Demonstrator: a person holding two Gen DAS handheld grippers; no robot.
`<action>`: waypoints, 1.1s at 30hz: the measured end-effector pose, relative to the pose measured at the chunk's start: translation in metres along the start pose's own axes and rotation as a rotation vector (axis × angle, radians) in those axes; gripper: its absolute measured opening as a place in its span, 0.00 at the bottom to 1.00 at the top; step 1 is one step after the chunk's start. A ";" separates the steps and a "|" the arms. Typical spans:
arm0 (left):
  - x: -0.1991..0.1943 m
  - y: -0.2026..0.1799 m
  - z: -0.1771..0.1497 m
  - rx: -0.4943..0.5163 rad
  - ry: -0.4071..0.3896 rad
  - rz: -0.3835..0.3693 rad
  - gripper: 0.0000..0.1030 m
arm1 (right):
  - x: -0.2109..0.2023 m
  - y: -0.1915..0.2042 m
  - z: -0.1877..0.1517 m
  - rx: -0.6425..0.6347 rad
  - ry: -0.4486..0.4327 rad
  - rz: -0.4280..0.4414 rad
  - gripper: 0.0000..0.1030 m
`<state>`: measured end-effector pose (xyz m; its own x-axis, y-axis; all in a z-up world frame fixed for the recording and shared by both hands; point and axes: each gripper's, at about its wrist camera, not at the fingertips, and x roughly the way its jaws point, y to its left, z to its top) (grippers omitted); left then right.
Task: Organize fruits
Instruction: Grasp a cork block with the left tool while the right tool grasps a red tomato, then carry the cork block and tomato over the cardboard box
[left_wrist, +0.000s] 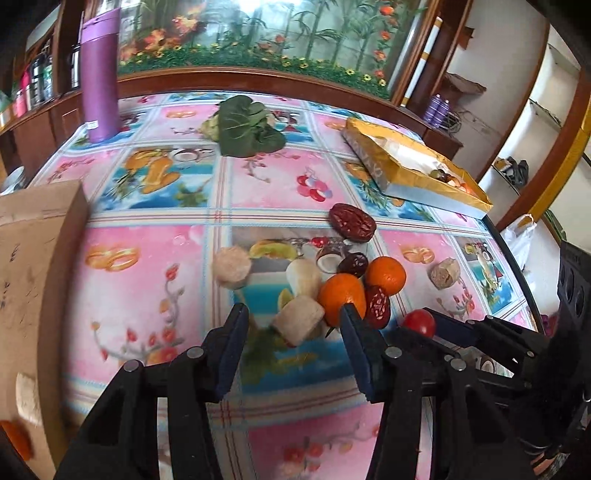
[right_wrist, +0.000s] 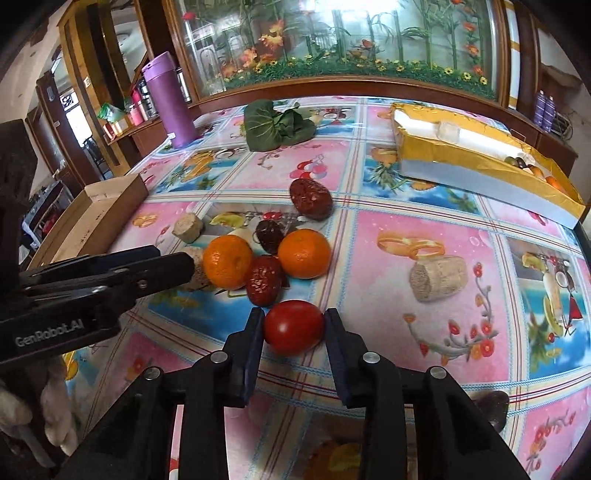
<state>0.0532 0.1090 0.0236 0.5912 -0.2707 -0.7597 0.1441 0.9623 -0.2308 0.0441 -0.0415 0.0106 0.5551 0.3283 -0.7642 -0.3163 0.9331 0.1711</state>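
Observation:
A cluster of fruit lies mid-table: two oranges (right_wrist: 227, 261) (right_wrist: 303, 253), red dates (right_wrist: 309, 199) (right_wrist: 263, 280) and pale cut cane pieces (left_wrist: 298, 318). My left gripper (left_wrist: 293, 314) is open, its fingers on either side of a cane piece next to an orange (left_wrist: 341, 300). My right gripper (right_wrist: 293, 326) is shut on a red cherry tomato (right_wrist: 293, 326), near the table; it also shows in the left wrist view (left_wrist: 419, 322). A gold-lined box (right_wrist: 480, 173) with several small fruits stands at the back right.
A brown cardboard box (left_wrist: 33, 258) stands at the left edge with a cane piece and an orange inside. A purple bottle (left_wrist: 99, 74) and a green leafy vegetable (left_wrist: 245, 127) sit at the back. Another cane piece (right_wrist: 437, 277) lies at the right. The cloth is flowered.

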 end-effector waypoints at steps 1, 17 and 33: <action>0.002 0.000 0.001 0.004 -0.005 -0.017 0.48 | 0.000 -0.002 0.000 0.008 0.001 0.001 0.34; 0.008 0.010 -0.007 0.007 0.005 -0.065 0.25 | 0.000 -0.001 -0.001 0.016 -0.007 -0.006 0.34; -0.003 0.014 -0.008 -0.055 -0.013 -0.104 0.22 | -0.013 0.015 -0.003 -0.046 -0.085 -0.036 0.34</action>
<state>0.0475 0.1230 0.0181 0.5853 -0.3682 -0.7224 0.1612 0.9260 -0.3414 0.0300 -0.0324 0.0207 0.6295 0.3080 -0.7134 -0.3291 0.9373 0.1143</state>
